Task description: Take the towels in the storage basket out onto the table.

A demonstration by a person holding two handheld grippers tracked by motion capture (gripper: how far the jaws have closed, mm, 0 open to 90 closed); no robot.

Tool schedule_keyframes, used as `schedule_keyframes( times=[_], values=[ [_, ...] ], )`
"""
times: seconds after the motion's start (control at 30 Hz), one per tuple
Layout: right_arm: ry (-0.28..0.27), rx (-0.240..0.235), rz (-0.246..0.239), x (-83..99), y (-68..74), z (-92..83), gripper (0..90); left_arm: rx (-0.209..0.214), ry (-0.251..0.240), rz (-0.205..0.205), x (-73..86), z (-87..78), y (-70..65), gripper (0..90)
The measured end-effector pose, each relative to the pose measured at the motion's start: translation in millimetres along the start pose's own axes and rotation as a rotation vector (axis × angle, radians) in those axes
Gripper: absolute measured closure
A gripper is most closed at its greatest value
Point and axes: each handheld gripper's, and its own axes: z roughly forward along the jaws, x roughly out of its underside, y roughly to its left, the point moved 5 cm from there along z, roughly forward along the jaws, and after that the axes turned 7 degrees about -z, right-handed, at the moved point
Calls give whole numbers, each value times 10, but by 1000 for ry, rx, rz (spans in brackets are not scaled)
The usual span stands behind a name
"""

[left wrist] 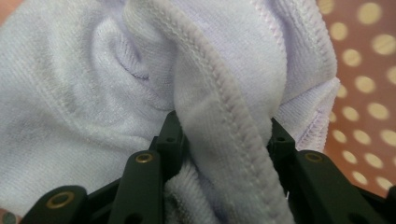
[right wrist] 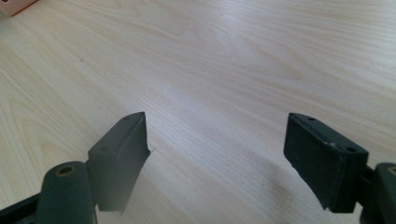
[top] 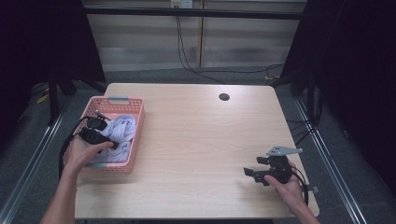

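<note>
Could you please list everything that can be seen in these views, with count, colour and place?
basket: one, pink, perforated, at the table's left edge.
cloth: one, pale lilac-white with a stitched hem, bunched inside the basket.
table: one, light wood, with a dark round hole near its far edge.
cables: a few, black, on the grey floor beyond the table.
left gripper: one, black, in the basket, jaws closed on a fold of the cloth.
right gripper: one, black, over bare table at the near right, jaws wide apart with nothing between them.
hands: two, left hand at the basket, right hand near the table's right corner.
</note>
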Motion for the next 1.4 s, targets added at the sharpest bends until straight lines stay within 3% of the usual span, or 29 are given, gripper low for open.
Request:
schedule_keyframes(
  times=[0.07,0.23,0.37,0.63,0.77,0.93,1.2,1.4],
  values=[
    [-1,1,-3,-1,4,-1,218,5,-30,-13,3,-57,12,600],
    [-5,0,-2,-2,10,-11,219,67,-122,-68,15,-210,104,599],
    [-3,2,5,-2,-2,-6,217,111,-177,-88,22,-357,148,596],
    [-7,-1,8,-6,4,-23,217,118,-265,-92,5,-580,164,592],
    [-16,-2,4,-10,-3,-30,215,123,-295,-111,-10,-621,173,592],
    [-20,0,6,-12,-9,-39,214,125,-303,-93,-50,-708,166,592],
    [-23,1,3,-13,-17,-50,214,134,-357,-84,-110,-880,123,592],
    [-22,-2,6,-9,-17,-50,214,156,-375,-100,-137,-936,67,590]
  ],
)
